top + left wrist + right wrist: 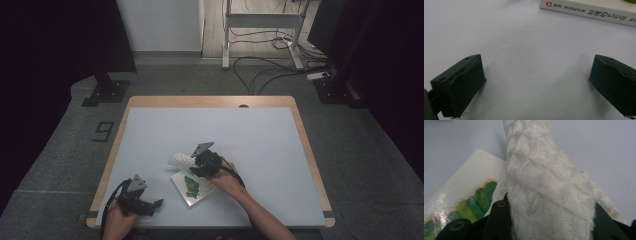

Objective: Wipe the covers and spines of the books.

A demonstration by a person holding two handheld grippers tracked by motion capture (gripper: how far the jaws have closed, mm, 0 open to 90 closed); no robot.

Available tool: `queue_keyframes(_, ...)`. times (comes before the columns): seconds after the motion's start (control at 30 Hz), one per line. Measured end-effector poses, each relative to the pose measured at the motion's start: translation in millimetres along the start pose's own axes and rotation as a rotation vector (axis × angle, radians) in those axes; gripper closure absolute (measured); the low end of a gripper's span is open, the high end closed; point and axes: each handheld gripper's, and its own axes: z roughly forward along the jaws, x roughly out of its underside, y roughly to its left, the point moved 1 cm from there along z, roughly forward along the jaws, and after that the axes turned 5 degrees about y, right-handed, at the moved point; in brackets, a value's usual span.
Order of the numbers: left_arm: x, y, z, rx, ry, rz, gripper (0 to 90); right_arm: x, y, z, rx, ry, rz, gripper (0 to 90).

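Nearest, the left claw (159, 203) rests on the pale counter (260, 150), jaws wide apart and empty. Beyond it, the right claw (188, 167) clamps a white knitted cloth (541, 185) over a picture book (192, 187) mid-counter.

Dim room around an evenly lit table (150, 130); both gripper views soft, glare on the book (456, 195).

book (589, 11) cut off by frame top, knitted cloth (544, 190) covering book cover (466, 195)
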Motion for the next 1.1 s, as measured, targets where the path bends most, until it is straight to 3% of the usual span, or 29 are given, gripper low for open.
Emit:
queue_keyframes(0.6,0.1,-0.2,0.0,-0.001,0.0,-0.002,0.0,-21.0,40.6,13.1,-0.07,-0.015,-0.091,60.4)
queue_keyframes(0.9,0.1,-0.2,0.0,0.0,-0.001,-0.002,0.0,-21.1,39.6,11.7,-0.076,-0.013,-0.085,60.0)
queue_keyframes(1.1,0.1,0.0,-0.1,-0.001,0.001,0.0,0.0,-25.8,31.0,-2.3,-0.08,-0.061,-0.048,60.0)
